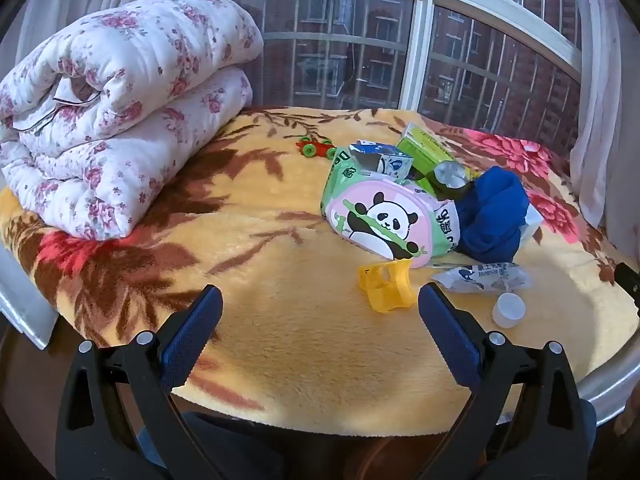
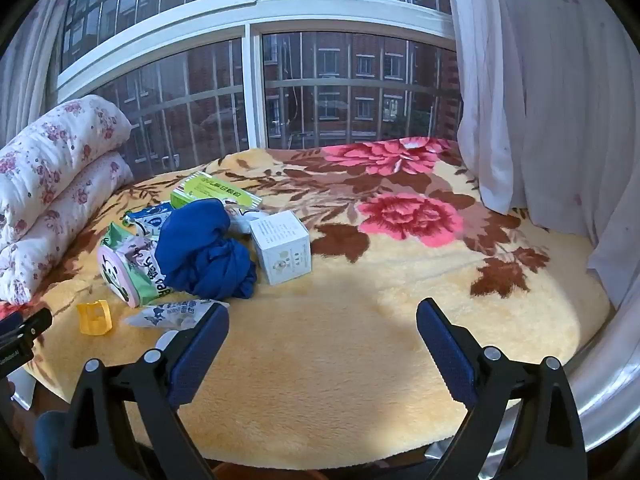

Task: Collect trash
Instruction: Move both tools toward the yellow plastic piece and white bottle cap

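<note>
Sensibly, with both the left gripper (image 1: 320, 304) and right gripper (image 2: 322, 322) spread empty, the left should descend squarely over the crumpled wrapper (image 1: 482, 278) at two o'clock, avoiding the yellow clip (image 1: 386, 286).

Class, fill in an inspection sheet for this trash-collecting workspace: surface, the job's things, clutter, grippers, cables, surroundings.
Surface: plush floral blanket, yellow with red flowers, beside the window.
Job's things: crumpled white wrapper, white cap, torn blue-and-white carton, green box, all in one pile on the blanket.
Clutter: panda wipes pack, blue cloth, yellow plastic clip, white cube box, red toy car with green wheels, folded floral quilt.
Grippers: left gripper open, empty, above the blanket; right gripper open, empty.
Cables: nothing seen.
Surroundings: barred window facing brick buildings; white curtain at right.
</note>
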A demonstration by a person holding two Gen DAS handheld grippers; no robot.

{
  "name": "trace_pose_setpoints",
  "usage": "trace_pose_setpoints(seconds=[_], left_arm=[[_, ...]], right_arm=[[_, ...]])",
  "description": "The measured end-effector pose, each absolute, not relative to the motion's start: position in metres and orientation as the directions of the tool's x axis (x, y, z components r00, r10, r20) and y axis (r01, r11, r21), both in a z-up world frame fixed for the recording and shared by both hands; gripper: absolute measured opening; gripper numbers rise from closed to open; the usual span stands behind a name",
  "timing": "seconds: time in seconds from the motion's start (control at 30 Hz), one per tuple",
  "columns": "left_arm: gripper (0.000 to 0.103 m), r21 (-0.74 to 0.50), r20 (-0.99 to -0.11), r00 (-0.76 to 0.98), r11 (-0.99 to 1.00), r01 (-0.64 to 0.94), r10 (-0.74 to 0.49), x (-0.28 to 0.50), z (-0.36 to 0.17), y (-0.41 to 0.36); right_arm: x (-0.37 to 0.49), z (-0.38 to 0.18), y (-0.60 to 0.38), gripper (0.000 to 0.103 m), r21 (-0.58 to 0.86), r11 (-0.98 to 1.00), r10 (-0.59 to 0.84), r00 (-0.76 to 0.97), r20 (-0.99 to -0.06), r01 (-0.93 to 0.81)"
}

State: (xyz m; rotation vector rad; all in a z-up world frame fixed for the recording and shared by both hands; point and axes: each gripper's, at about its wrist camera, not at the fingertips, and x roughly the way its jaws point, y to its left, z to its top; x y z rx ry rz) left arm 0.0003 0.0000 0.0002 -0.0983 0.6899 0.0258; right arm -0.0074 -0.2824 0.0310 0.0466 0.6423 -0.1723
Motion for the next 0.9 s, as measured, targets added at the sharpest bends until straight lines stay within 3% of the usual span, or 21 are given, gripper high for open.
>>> trace_pose_setpoints(seconds=[0.9], left_arm=[[0.096,-0.070,-0.629,0.777,0.997,-0.046,-0.009,-0.0023,0.0003,-0.0050]], right_arm=[[-0.0110,0.0391,-0.2807,0.094,-0.007,0.986,-0.137,0.803,-0.579,0.164]])
